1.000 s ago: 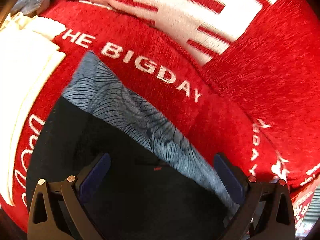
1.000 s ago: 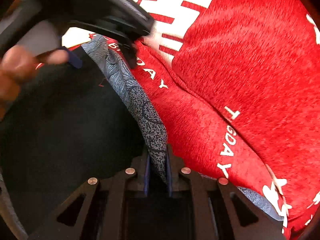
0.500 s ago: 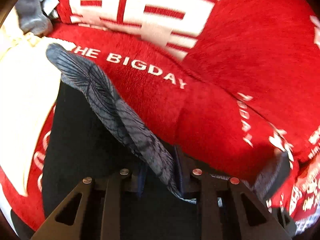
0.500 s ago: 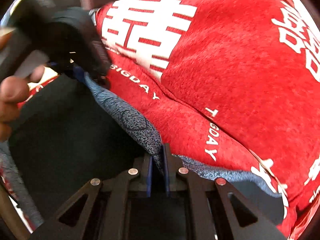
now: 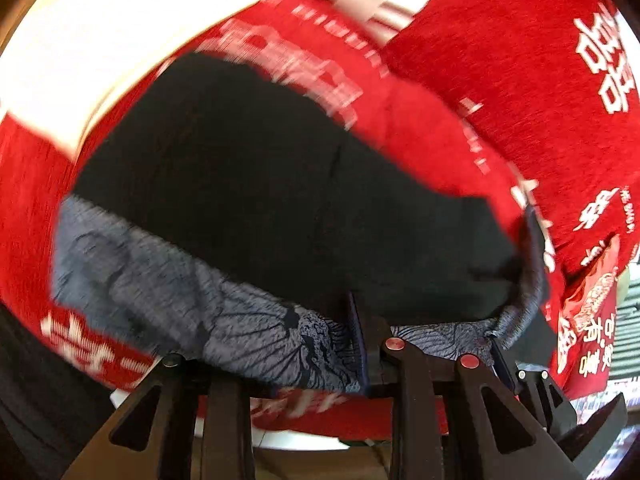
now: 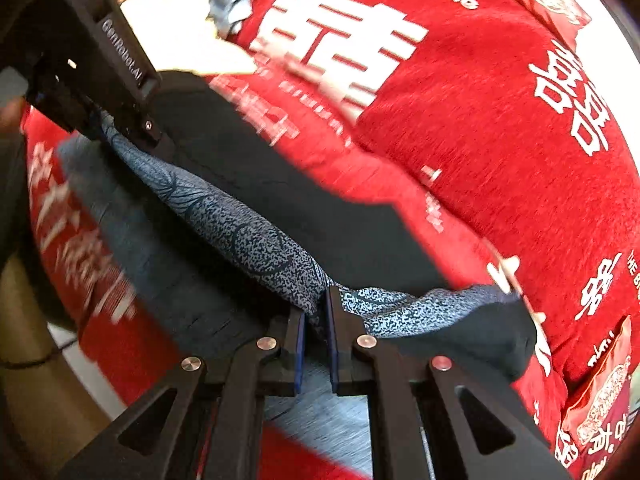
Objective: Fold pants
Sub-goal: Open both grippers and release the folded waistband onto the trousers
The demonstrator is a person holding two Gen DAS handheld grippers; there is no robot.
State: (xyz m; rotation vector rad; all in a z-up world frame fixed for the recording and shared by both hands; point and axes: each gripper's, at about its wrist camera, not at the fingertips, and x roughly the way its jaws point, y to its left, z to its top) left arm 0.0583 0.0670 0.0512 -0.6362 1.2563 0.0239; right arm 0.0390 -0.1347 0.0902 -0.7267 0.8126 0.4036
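The pants (image 5: 280,184) are seen spread across the middle of the left wrist view as a broad black panel, with a grey-blue patterned band (image 5: 224,312) running along their lower edge from the left of the frame to the lower right. In that view the left gripper (image 5: 362,344) is found at the lower centre, its jaws closed together on the patterned band, although only one dark blue pad is clearly visible because the cloth covers the other. In the right wrist view the right gripper (image 6: 316,328) is placed at the lower centre, with its jaws clamped on the same patterned band (image 6: 248,236), which is stretched as a twisted strip up to the upper left of the frame. There the left gripper (image 6: 132,128) is seen gripping the far end of the strip. The black part of the pants (image 6: 304,216) lies just right of the strip, and a dark corner hangs at the lower right. Beneath the pants a red blanket (image 6: 500,168) with white lettering and characters is spread, filling the right and upper parts of both views. The left wrist view is blurred, so fine detail cannot be told.
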